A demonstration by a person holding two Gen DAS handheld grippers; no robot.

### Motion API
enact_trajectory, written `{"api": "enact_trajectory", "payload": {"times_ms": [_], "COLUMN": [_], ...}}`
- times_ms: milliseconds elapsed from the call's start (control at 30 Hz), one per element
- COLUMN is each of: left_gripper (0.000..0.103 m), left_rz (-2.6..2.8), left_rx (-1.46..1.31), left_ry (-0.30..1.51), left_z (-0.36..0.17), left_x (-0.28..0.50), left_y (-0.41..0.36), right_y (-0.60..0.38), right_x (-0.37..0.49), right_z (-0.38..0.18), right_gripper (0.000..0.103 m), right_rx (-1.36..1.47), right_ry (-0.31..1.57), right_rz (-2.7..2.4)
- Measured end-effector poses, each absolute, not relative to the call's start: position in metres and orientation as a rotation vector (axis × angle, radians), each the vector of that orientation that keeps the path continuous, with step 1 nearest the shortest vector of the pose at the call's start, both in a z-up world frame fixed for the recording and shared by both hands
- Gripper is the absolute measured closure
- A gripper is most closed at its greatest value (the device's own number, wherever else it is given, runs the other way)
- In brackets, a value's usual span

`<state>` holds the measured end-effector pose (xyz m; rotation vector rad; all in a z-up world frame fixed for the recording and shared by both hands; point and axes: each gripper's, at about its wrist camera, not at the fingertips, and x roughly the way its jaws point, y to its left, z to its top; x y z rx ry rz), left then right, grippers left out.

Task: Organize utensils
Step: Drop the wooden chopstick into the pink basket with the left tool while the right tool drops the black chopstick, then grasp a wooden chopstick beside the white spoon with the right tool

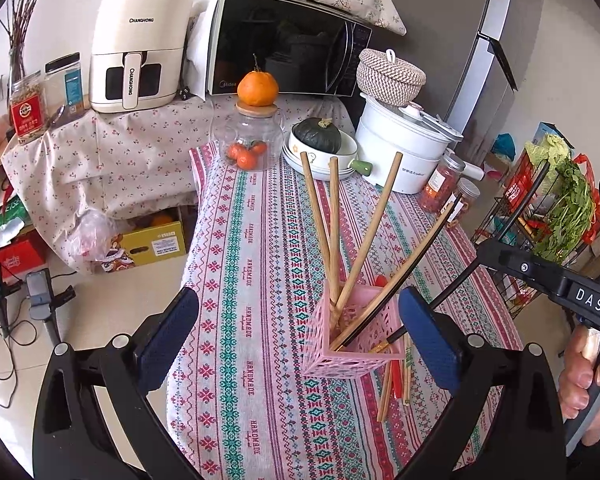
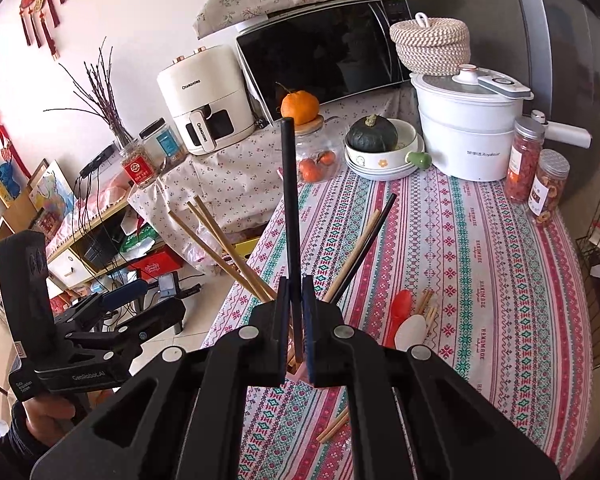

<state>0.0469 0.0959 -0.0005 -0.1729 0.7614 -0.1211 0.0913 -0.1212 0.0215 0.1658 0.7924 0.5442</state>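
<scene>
l claw (image 1: 300,320) wide open, empty | r claw (image 2: 296,320) clamps black chopstick (image 2: 290,200) over pink basket (image 1: 340,340)

Three wooden chopsticks (image 1: 332,216) in basket (image 1: 340,344) (pink), two jars (image 2: 524,160).

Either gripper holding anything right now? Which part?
Right gripper is shut on a black chopstick, gripping its lower half. Left gripper is open, holding nothing.
</scene>
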Motion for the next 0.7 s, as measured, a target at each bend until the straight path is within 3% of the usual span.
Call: {"api": "enact_trajectory", "payload": {"times_ms": [67,133,267,333,433,700], "left_gripper": [0.007,0.007,0.007,0.007,0.007,0.007], "left_rz": [-0.122,-0.124,-0.131,-0.136,-0.137,-0.140], "left_rx": [-0.168,-0.170,-0.173,-0.176,-0.184,-0.164], "left_ry": [0.764,0.774,0.813,0.838,0.874,0.979], "left_z": [-0.001,-0.004,-0.013,-0.019,-0.031,-0.061], "left_x": [0.046,0.047,0.046,0.046,0.045,0.044], "left_y": [0.095,0.093,0.089,0.087,0.083,0.067], "right_y": [-0.126,-0.136,-0.161,-0.173,-0.186,-0.192], "right_x": [0.093,0.093,0.093,0.096,0.102,0.120], "right_z": [0.021,0.026,0.030,0.024,0.006,-0.074], "right_gripper": [0.088,0.064,0.047,0.032,0.024,0.023], "right_rx": [0.183,0.216,0.243,0.247,0.234,0.105], "right_ry": [0.800,0.785,0.759,0.777,0.835,1.060], "right_rz": [0.544,0.538,0.496,0.456,0.409,0.250]}}
